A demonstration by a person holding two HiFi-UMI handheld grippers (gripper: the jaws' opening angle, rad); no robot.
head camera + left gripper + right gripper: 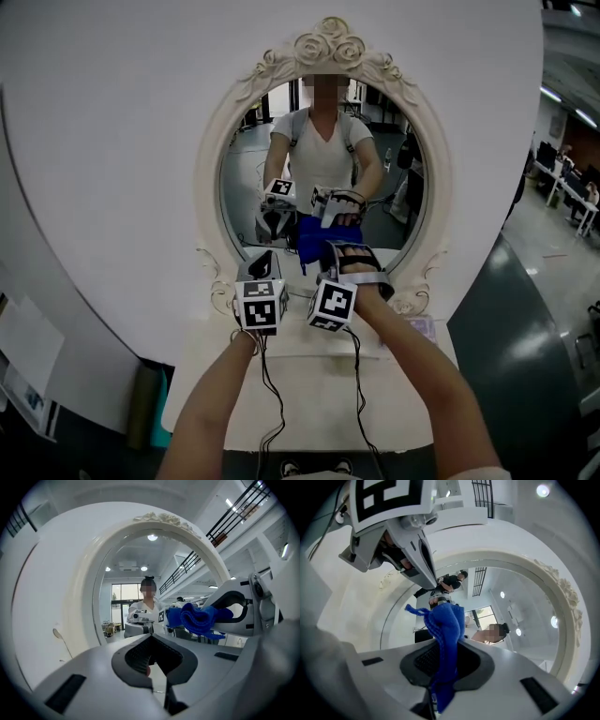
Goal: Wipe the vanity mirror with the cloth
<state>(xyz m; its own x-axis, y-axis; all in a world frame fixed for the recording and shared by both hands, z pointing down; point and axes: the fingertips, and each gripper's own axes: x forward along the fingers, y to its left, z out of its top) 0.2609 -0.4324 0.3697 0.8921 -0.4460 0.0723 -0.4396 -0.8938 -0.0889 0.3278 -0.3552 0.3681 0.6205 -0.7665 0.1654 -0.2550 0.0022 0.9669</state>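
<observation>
A white round panel (112,141) fills the left of the head view, behind everything else. In front of it, the left tongs (264,261) reach toward the lower left part of the vanity mirror (246,164), with their marker cube (261,306) facing the camera. In the left gripper view these tongs (157,662) are clenched with nothing between them, pointing at the glass.

The mirror stands upright on a white tabletop (220,375). Its cream frame (330,45) is carved with roses at the top. The glass reflects a person in a white top holding both tools. Two dark cables (267,394) trail from the tools across the tabletop toward the camera.

Just right of the left tongs, the right tongs (319,255) are clamped on the blue cloth (314,248). They hold it at the bottom centre of the glass, where the cloth runs into its own reflection and appears to touch the surface. In the right gripper view the cloth (446,625) stands bunched up out of the closed right tongs (445,663), with a tail hanging below them. The left gripper view shows the same cloth (197,618) to its right.
</observation>
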